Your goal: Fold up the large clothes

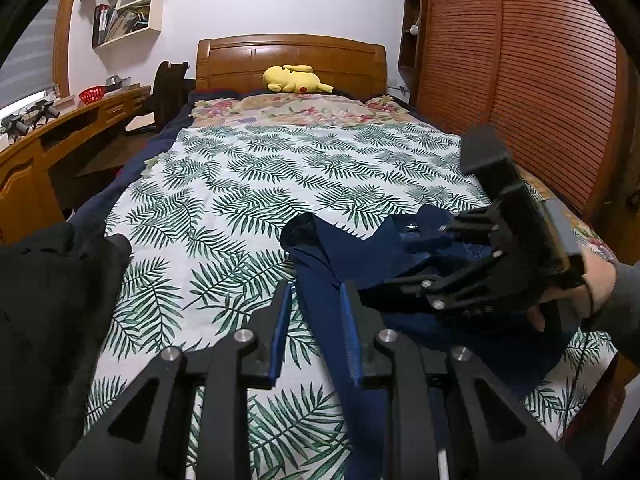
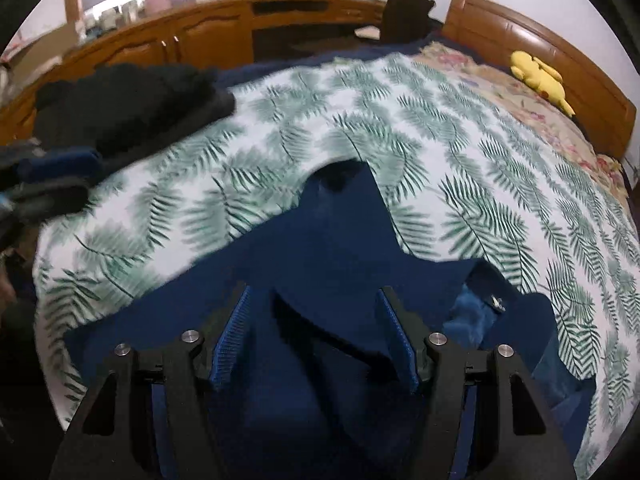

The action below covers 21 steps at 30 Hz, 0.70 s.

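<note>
Navy garment (image 2: 320,248): bunched on bed (image 1: 240,168).
Left gripper (image 1: 316,320): jaws parted, fabric between, unpinched.
Right gripper (image 2: 316,332): jaws wide, empty.
Risk: loose layers could slip, skewing the fold.

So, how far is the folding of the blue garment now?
Early stage. The navy garment lies rumpled on the leaf-print sheet, with no neat fold visible. The left gripper and right gripper are both open above it, gripping nothing. The dark pile also lies unfolded.

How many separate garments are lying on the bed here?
2. A navy blue fleece garment lies crumpled at the near edge of the leaf-print bedspread; a black fuzzy garment sits piled at its desk-side edge. More may be out of frame.
</note>
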Motion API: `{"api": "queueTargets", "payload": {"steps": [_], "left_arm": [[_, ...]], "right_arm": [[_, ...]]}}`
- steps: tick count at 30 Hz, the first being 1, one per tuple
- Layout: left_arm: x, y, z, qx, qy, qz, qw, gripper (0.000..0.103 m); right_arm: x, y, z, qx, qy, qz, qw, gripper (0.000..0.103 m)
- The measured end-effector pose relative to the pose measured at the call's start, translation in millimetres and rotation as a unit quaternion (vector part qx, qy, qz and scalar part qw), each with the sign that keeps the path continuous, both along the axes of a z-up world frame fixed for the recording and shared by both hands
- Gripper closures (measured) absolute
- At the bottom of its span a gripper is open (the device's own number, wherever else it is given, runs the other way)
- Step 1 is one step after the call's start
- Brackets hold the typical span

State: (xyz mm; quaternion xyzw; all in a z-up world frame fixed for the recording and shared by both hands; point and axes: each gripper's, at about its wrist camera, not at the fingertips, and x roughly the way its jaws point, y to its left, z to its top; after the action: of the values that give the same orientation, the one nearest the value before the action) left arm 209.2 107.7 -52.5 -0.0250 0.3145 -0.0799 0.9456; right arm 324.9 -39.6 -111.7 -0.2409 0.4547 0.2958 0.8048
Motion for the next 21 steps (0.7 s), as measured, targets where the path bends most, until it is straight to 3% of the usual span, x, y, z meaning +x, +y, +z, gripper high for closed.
{"api": "queueTargets", "payload": {"steps": [1, 2, 3, 5, 11, 15, 18, 20, 21], "left_arm": [[-0.7, 0.5, 0.5, -0.001, 0.000, 0.000, 1.0000, 0.080], [-1.1, 0.5, 1.0, -0.001, -0.001, 0.000, 1.0000, 0.080], [-0.9, 0.2, 1.3, -0.001, -0.002, 0.000, 1.0000, 0.080], [-0.5, -0.4, 1.6, -0.002, -0.002, -0.002, 1.0000, 0.080], [-0.7, -1.9, 0.4, -0.002, 0.000, -0.005, 1.0000, 0.080], [1.0, -5.3, -1.4, 0.003, 0.001, -0.007, 1.0000, 0.080], [2.9, -7.0, -3.7, 0.009, 0.007, -0.007, 0.9999, 0.080], [2.4, -8.0, -4.8, 0.010, 0.006, -0.008, 0.9999, 0.080], [2.1, -8.6, -4.9, 0.011, 0.007, -0.008, 0.9999, 0.080]], "right_arm": [[1.5, -1.1, -3.2, -0.012, -0.004, -0.003, 1.000, 0.081], [6.4, -3.8, -6.5, -0.017, 0.002, -0.006, 1.000, 0.089], [9.8, -7.0, -6.6, -0.014, 0.002, -0.005, 1.000, 0.096], [18.6, -15.7, 1.2, -0.006, -0.020, -0.013, 1.000, 0.101], [66.9, -56.8, 29.0, 0.002, -0.098, -0.106, 0.989, 0.103], [102.2, -81.8, 36.1, -0.017, -0.120, -0.171, 0.978, 0.102], [108.2, -90.4, 41.2, -0.016, -0.116, -0.179, 0.977, 0.102], [103.0, -91.7, 44.8, -0.011, -0.111, -0.180, 0.977, 0.096], [98.8, -92.5, 46.3, -0.006, -0.105, -0.175, 0.979, 0.083]]}}
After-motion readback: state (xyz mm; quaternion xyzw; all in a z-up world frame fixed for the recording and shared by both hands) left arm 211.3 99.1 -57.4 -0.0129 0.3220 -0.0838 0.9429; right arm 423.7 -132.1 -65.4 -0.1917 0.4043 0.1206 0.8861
